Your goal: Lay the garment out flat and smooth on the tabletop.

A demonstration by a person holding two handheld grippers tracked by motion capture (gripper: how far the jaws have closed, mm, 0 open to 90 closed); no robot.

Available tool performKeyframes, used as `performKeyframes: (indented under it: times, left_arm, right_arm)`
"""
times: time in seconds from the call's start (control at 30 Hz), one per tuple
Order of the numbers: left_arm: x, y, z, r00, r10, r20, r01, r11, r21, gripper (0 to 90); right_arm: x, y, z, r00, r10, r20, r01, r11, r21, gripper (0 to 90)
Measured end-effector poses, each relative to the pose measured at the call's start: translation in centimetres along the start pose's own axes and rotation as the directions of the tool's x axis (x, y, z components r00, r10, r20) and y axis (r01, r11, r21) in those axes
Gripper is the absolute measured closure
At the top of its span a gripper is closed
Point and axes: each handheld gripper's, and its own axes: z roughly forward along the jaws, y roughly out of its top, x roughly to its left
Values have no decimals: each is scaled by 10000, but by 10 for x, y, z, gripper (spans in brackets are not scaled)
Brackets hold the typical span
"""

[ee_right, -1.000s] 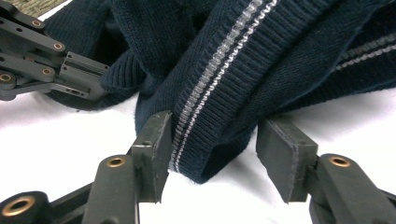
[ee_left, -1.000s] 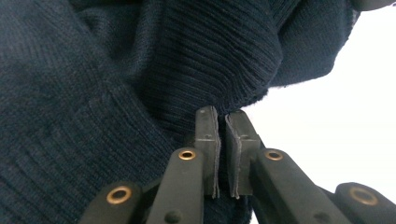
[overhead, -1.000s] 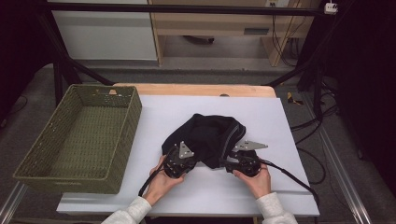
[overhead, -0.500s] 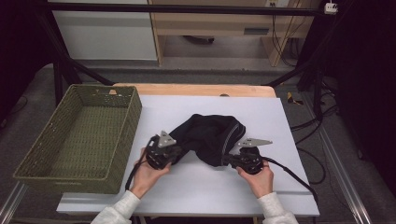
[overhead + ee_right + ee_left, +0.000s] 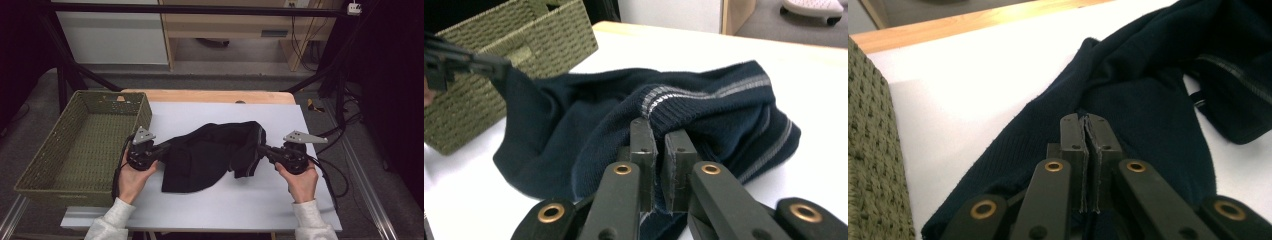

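Both clamped on the dark sweater (image 5: pixel 210 155), stretched just right of the basket (image 5: pixel 80 150): left hand-held gripper (image 5: pixel 165 148) on one edge, right hand-held gripper (image 5: pixel 264 149) on the striped hem. Step: spreading. Next likely lay flat on table (image 5: pixel 280 210), tension even.

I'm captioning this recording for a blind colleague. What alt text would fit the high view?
A person stretches a dark navy garment between two handheld grippers above a white-covered table, the left gripper and right gripper each shut on one end. A green woven basket sits at the table's left.
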Motion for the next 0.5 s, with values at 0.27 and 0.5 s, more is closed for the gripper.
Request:
performKeyframes:
  times: [0.27, 0.5]
  left_arm:
    - [3, -5, 8, 9996, 76, -276, -62, 9987, 499, 861]
    - [3, -9, 16, 9988, 279, -414, -244, 9963, 824, 839]
  right_arm:
    - [9, 32, 18, 9995, -225, 203, 225, 9997, -31, 858]
    - [7, 34, 52, 9988, -89, 471, 82, 9999, 150, 854]
